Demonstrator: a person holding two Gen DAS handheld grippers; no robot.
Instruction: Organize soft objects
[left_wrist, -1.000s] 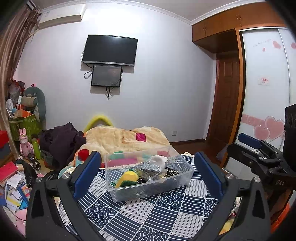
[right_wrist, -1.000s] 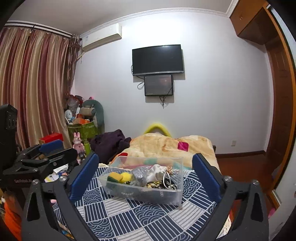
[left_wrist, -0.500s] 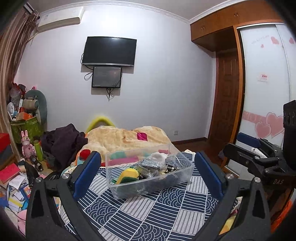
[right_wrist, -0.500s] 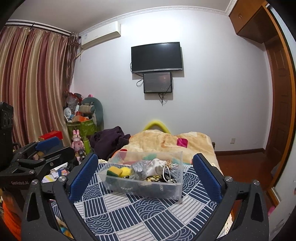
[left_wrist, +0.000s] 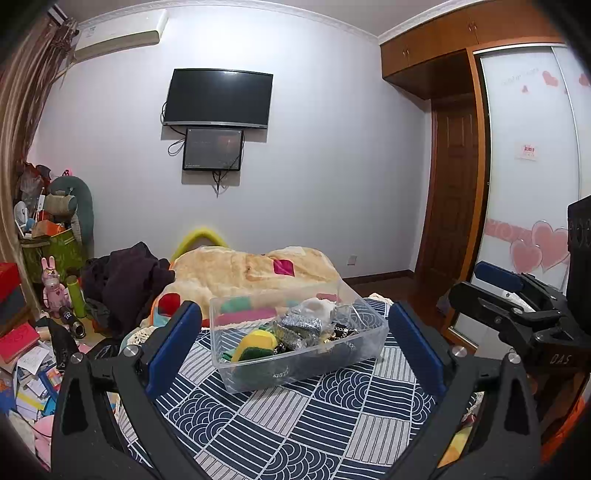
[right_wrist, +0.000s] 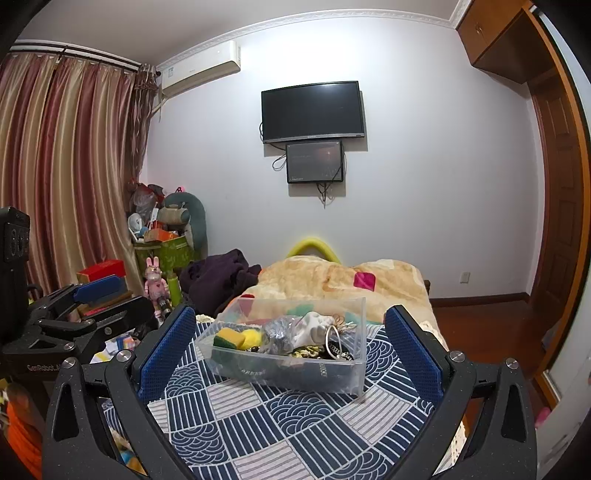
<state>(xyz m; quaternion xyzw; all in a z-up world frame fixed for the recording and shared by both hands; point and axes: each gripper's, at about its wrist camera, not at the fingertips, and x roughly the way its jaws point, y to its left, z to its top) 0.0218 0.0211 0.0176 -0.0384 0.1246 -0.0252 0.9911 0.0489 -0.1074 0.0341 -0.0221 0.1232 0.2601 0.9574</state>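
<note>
Both your grippers are held back from the work, level and side by side. Your left gripper (left_wrist: 293, 343) has its jaws spread wide with nothing between them; your right gripper (right_wrist: 290, 341) is the same, wide and empty. I'd judge that stance is there to keep the clear plastic bin (left_wrist: 236, 369) framed between the fingers in each wrist view.

The bin sits on the blue-and-white patterned cloth (right_wrist: 258, 417), well apart from both sets of fingertips. The soft things lie inside it, piled loosely:
- yellow-and-green scouring sponge (left_wrist: 255, 345) at the left end
- crumpled silver-grey piece (left_wrist: 301, 325) in the middle; material unclear
- white soft lump (right_wrist: 314, 325) beside it
- dark tangle with a metal ring (right_wrist: 334, 345) at the right end; looks like chains or straps, can't be sure

Nothing soft shows loose on the cloth around the bin. That fits a mixed bin waiting to be sorted out, or items already gathered in.
</note>
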